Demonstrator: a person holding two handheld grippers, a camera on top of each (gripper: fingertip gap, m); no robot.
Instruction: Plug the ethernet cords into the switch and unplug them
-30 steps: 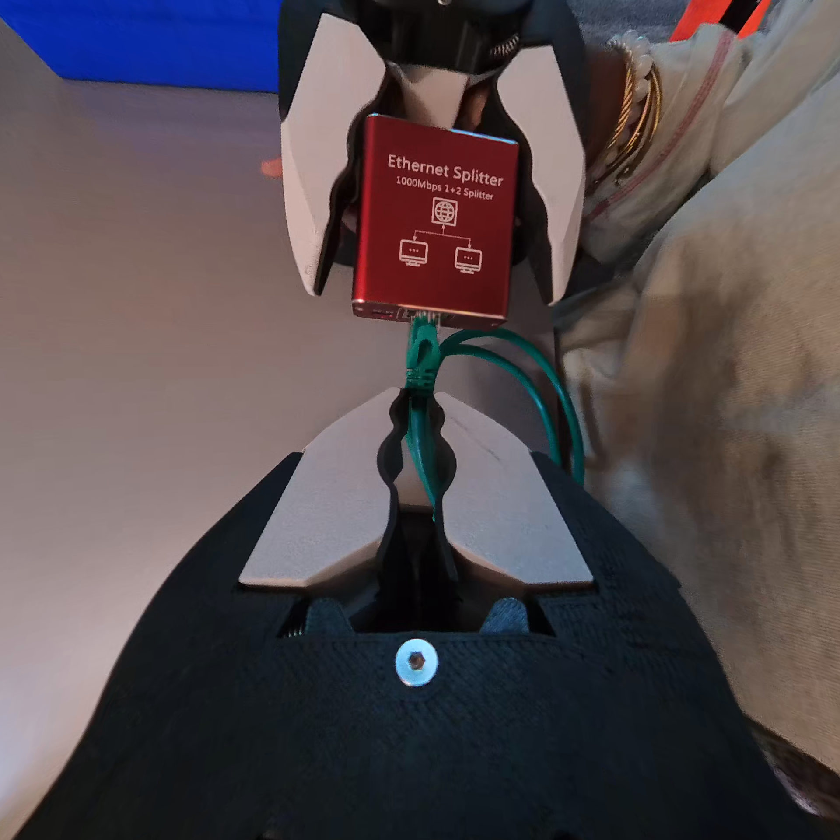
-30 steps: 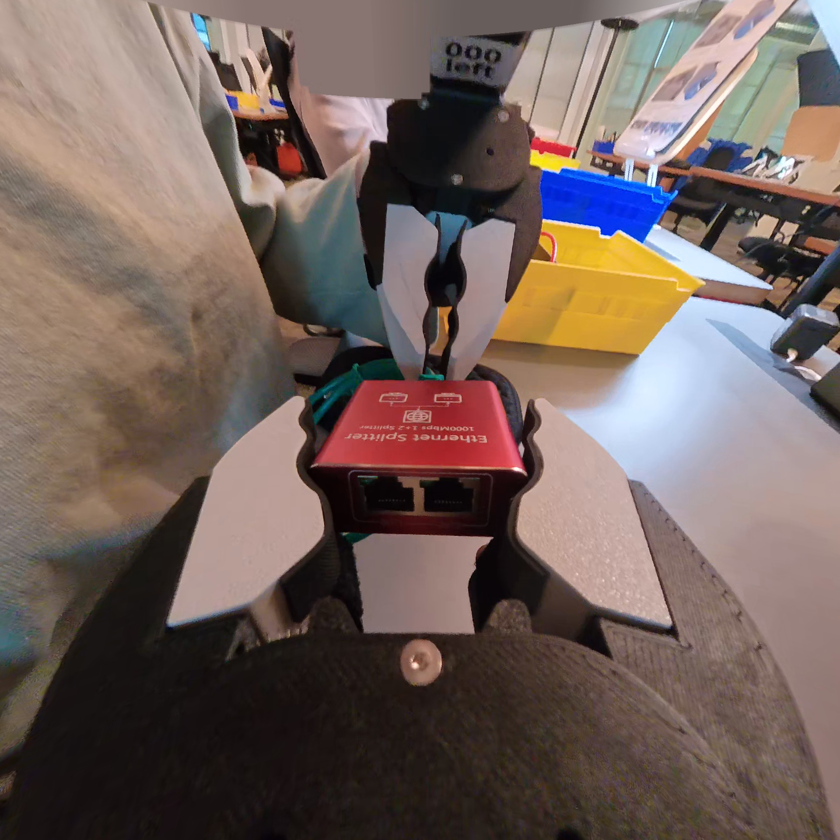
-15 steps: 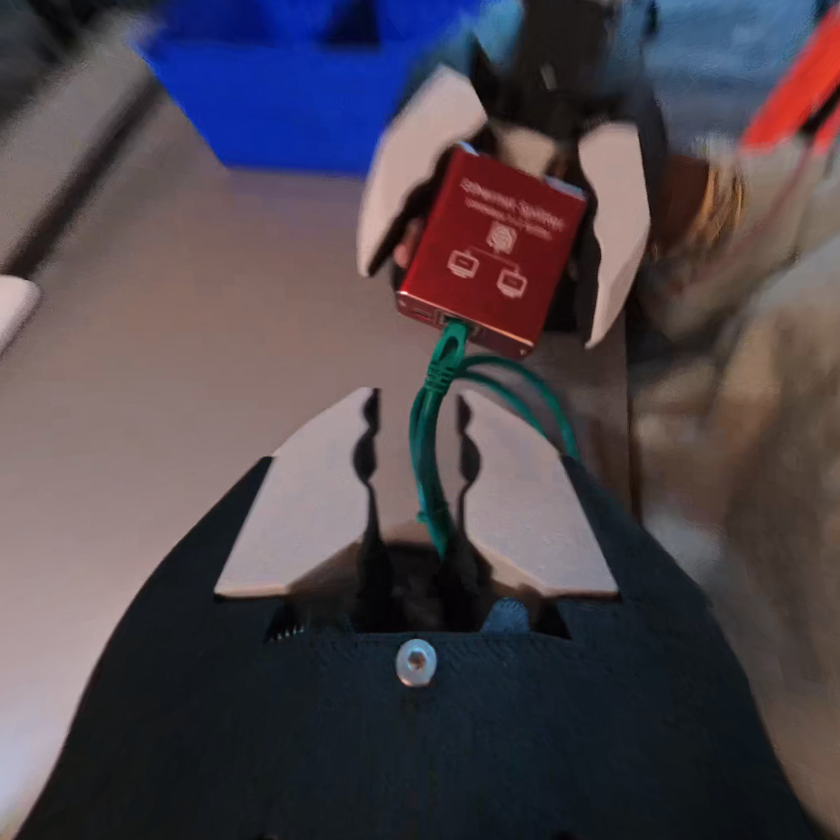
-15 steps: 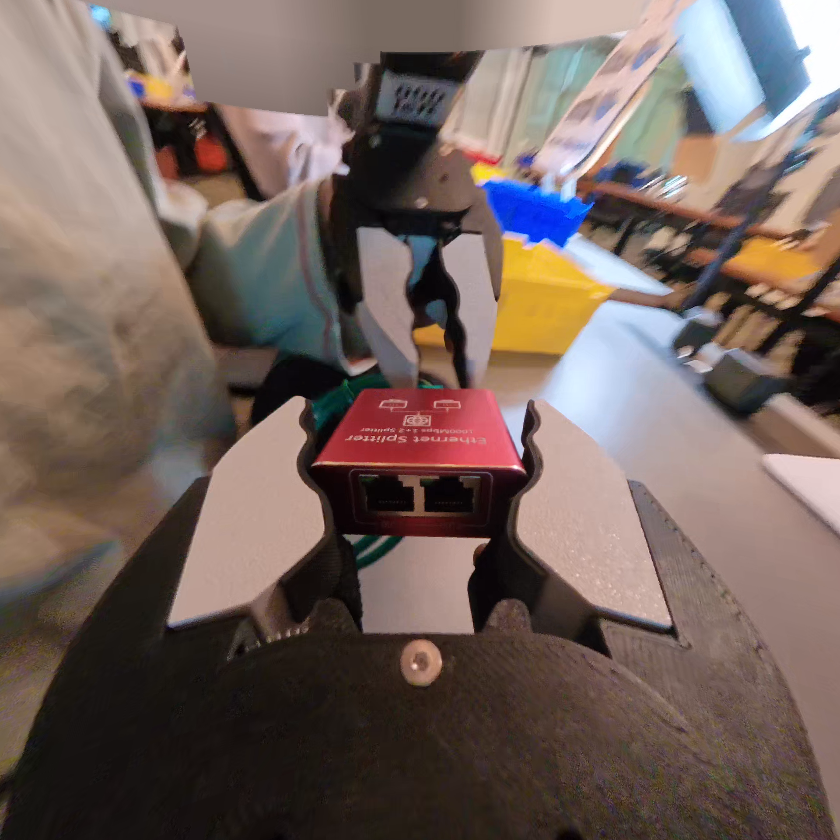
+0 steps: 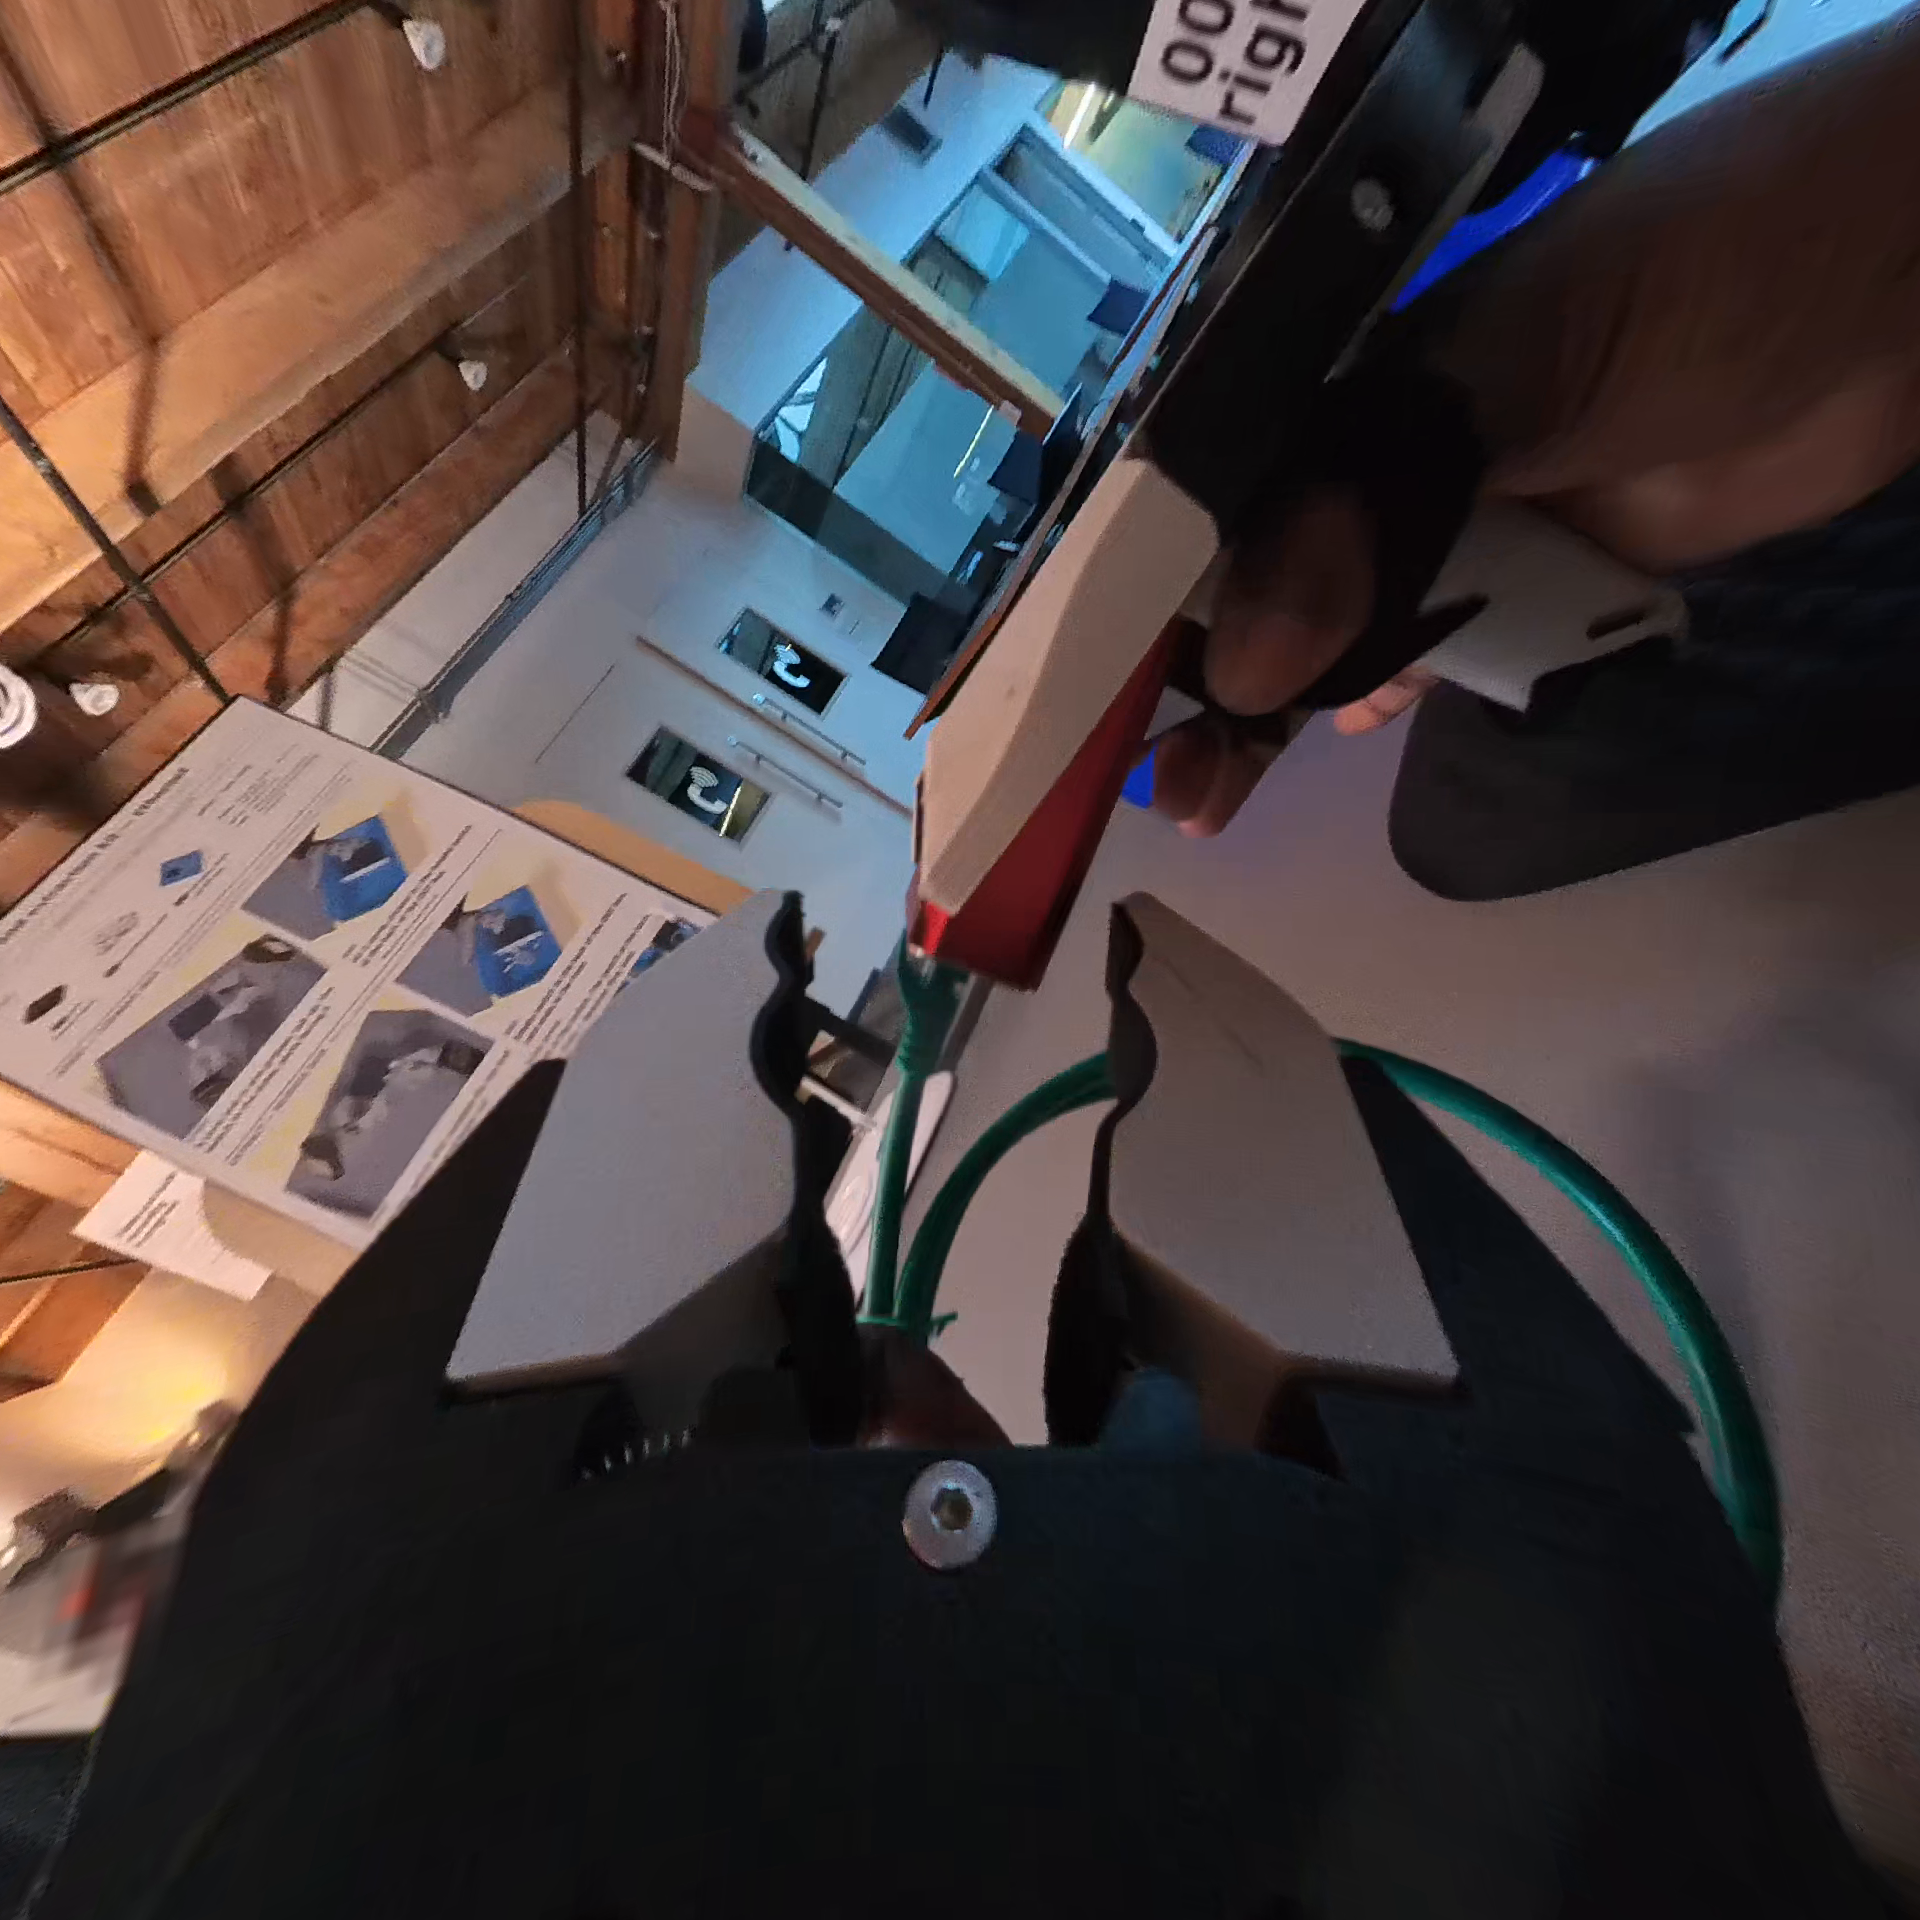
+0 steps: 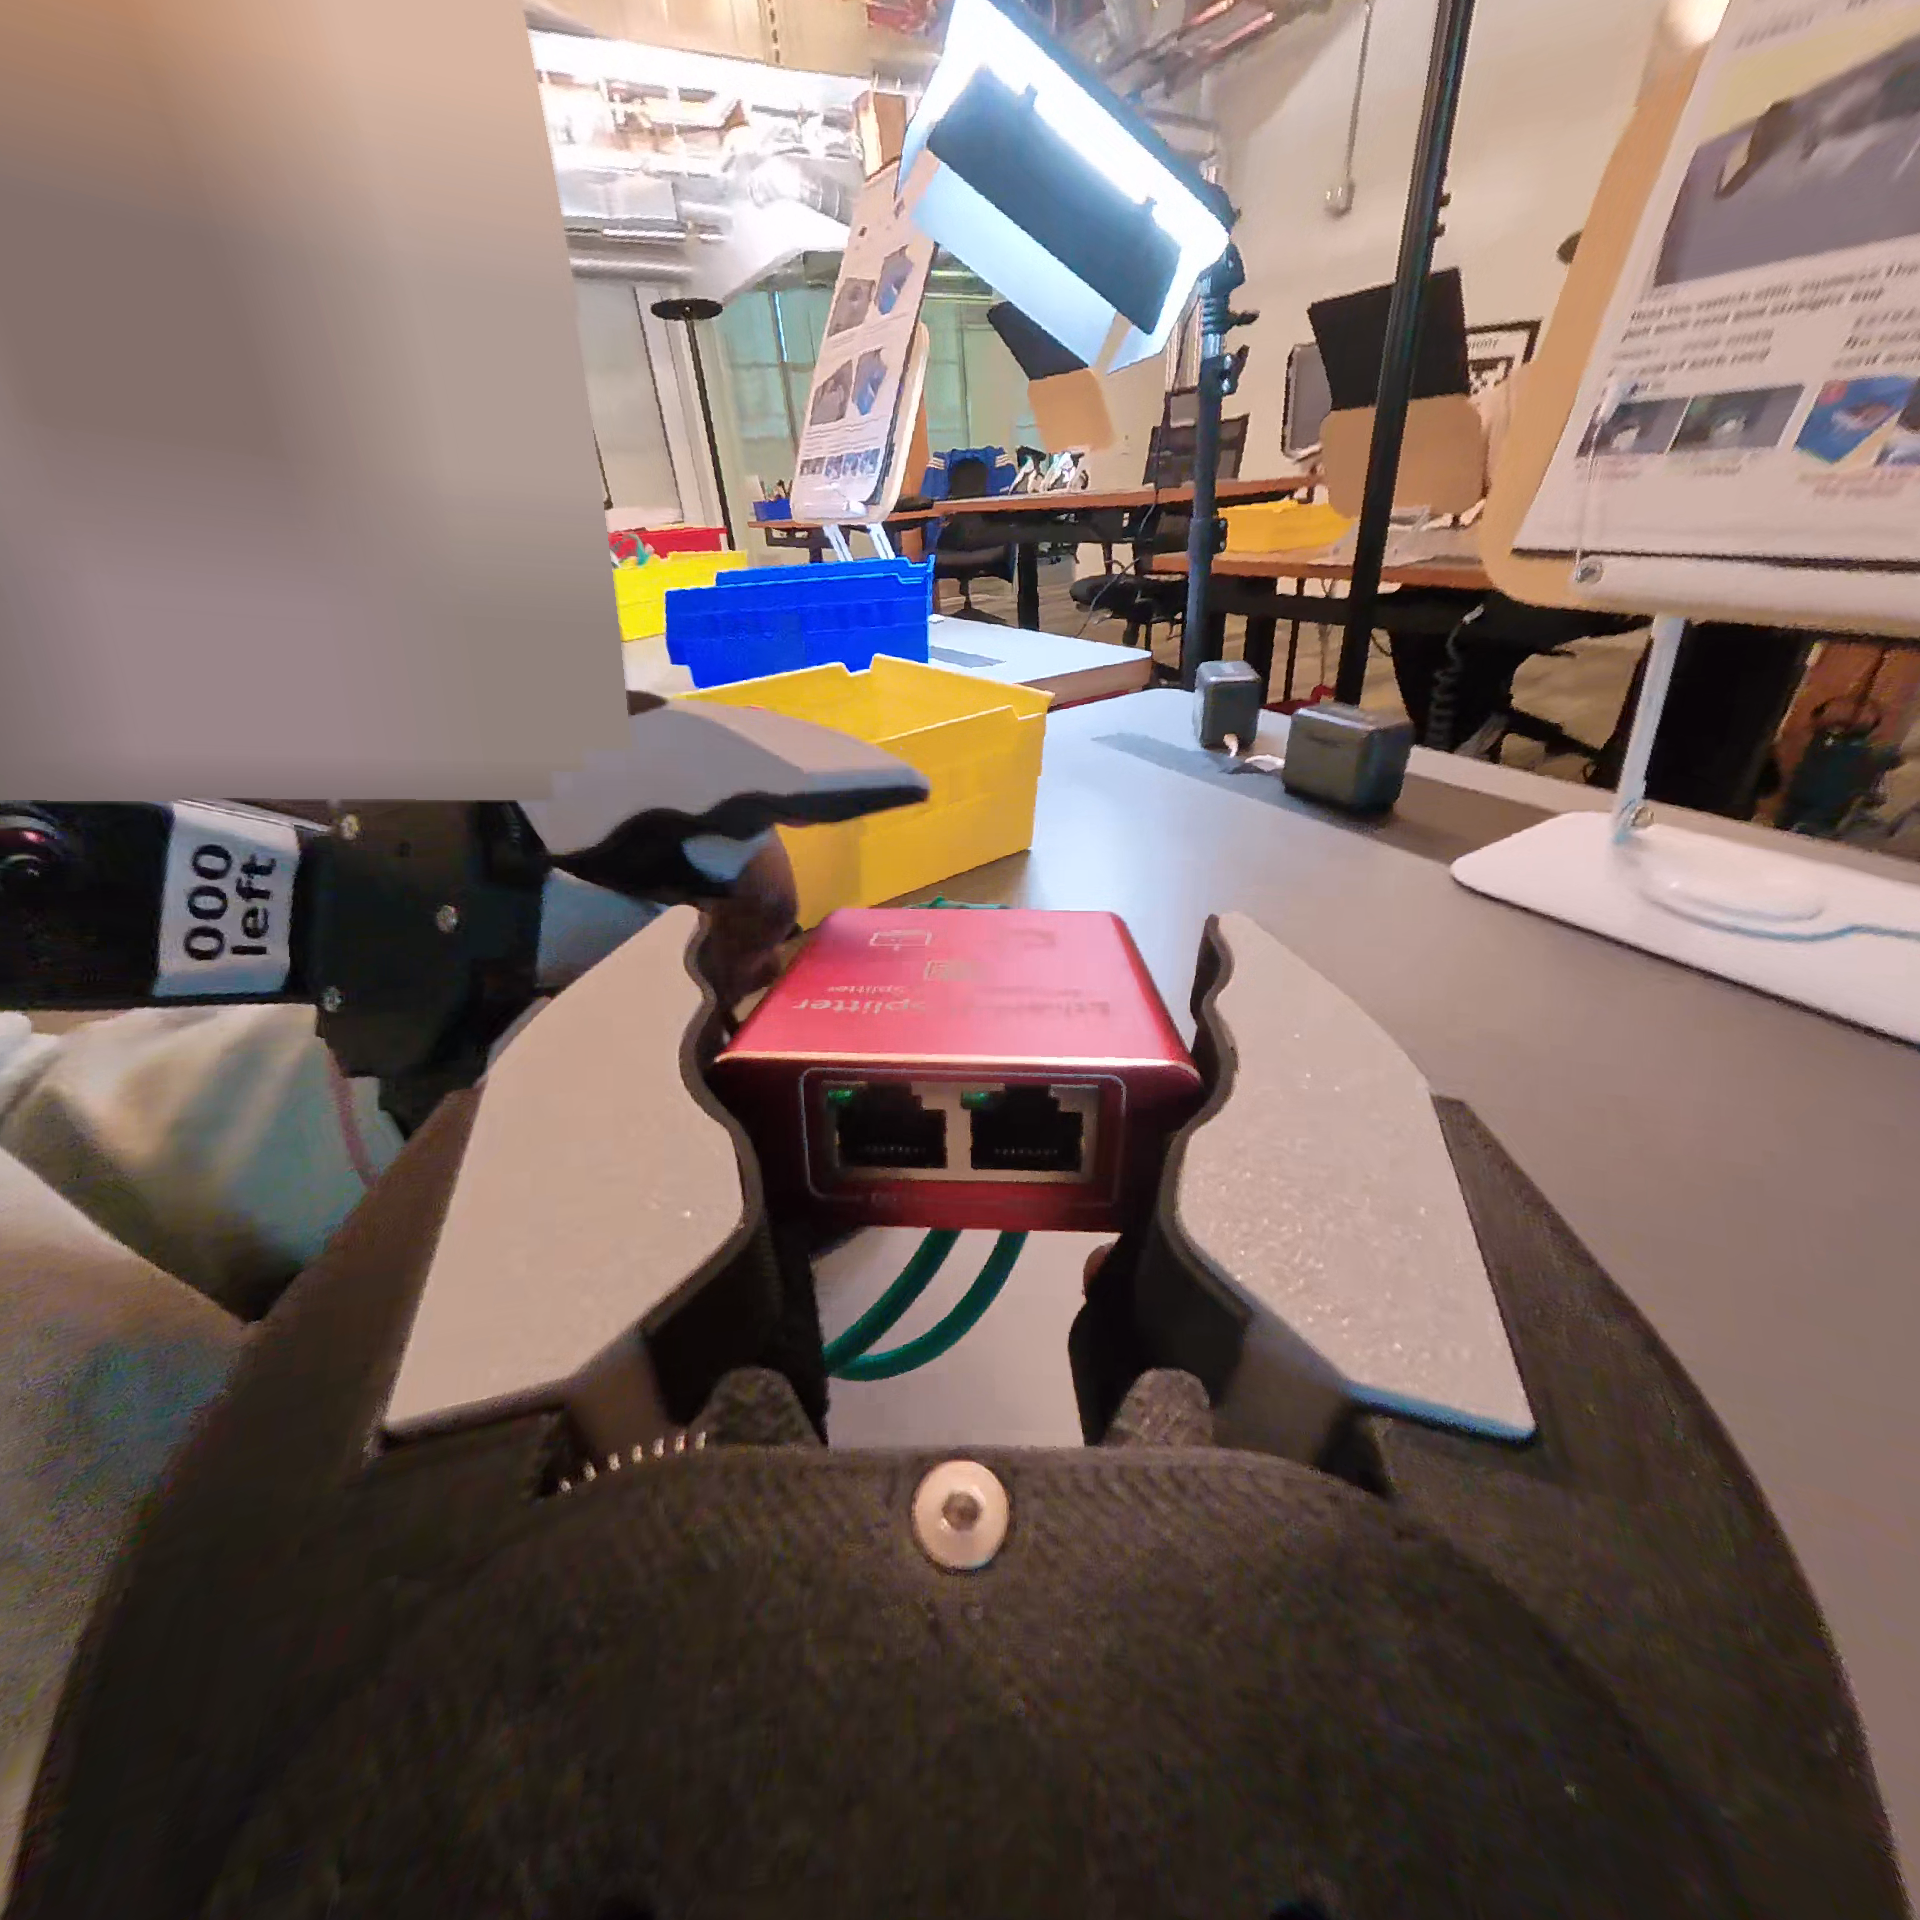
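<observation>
Red switch pinched by right gripper; left gripper has let go of the green cord, seemingly plugged in.

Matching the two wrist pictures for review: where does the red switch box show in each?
Left wrist view: the red switch box sits just above centre, edge-on, clamped by the right gripper.
Right wrist view: centre, between that gripper's fingers, two empty ports facing the camera.
Shared landmark: the green cord.

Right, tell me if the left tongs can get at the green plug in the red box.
Probably yes: the left tongs are open and the green plug sits just beyond them, nothing between.
</observation>
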